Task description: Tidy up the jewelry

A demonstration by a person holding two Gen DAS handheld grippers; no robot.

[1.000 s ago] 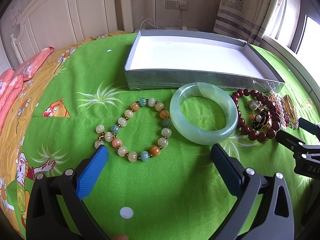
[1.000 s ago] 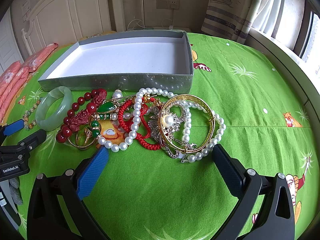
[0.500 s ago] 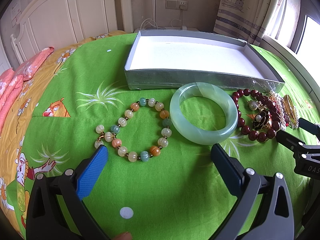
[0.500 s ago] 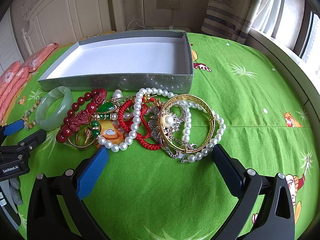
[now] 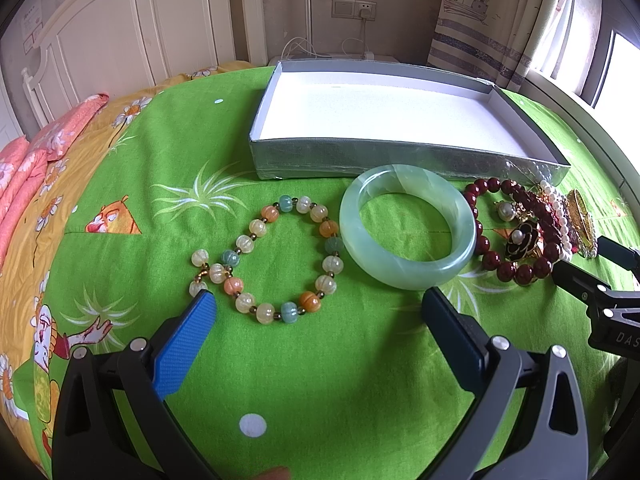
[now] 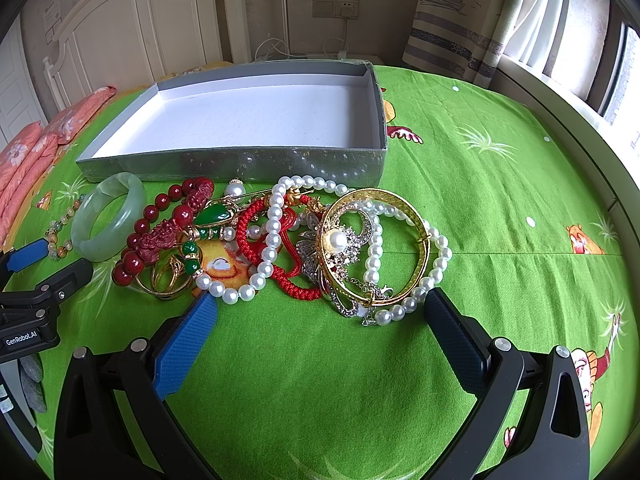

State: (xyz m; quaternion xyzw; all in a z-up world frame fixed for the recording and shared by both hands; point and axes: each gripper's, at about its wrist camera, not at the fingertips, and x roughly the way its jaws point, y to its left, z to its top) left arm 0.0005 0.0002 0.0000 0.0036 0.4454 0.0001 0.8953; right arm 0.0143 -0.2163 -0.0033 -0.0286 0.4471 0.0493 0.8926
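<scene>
Jade bangle (image 5: 408,232) lies at twelve o'clock before the spread, empty left gripper (image 5: 318,312); close across one rim, not the neighbouring bead bracelet (image 5: 272,256). Right gripper (image 6: 320,312) gapes empty below the tangled pile (image 6: 280,240); silver box (image 6: 240,168) behind sits empty.

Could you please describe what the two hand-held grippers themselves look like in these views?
Both look alike: the left hand-held gripper and the right hand-held gripper each have a black angular frame with silver screw heads and two long flat fingers, one faced with a textured bright blue pad, the other dark. White "GenRobot.AI" lettering marks the left one's body. No cables or sleeves show.
</scene>
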